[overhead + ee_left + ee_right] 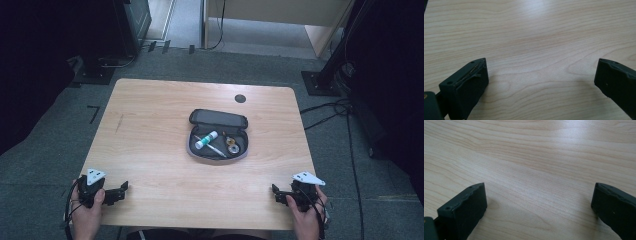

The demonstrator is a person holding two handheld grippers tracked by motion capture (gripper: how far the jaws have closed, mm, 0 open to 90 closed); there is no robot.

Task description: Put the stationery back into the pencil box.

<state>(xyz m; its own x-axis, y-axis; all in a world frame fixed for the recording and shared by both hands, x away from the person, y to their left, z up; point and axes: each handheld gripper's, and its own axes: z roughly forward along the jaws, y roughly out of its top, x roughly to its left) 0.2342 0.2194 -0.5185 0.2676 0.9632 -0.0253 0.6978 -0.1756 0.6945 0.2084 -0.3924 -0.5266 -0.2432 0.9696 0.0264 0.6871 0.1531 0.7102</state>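
An open dark pencil case [218, 135] lies in the middle of the wooden table [150, 130], lid flipped back. Inside it rest a white tube with a teal cap [206, 140], a thin pen [214, 148] and a small round metal item [233, 148]. My left gripper [121, 190] rests at the table's near left corner, held by a hand, jaws wide apart over bare wood [541, 65]. My right gripper [276, 194] sits at the near right corner, also open over bare wood [539, 187]. Both are far from the case.
A round dark cable hole [240, 98] sits near the table's far edge. Black stand bases [95, 75] and cables [330, 112] lie on the grey carpet around the table. A wooden cabinet [280, 15] stands beyond.
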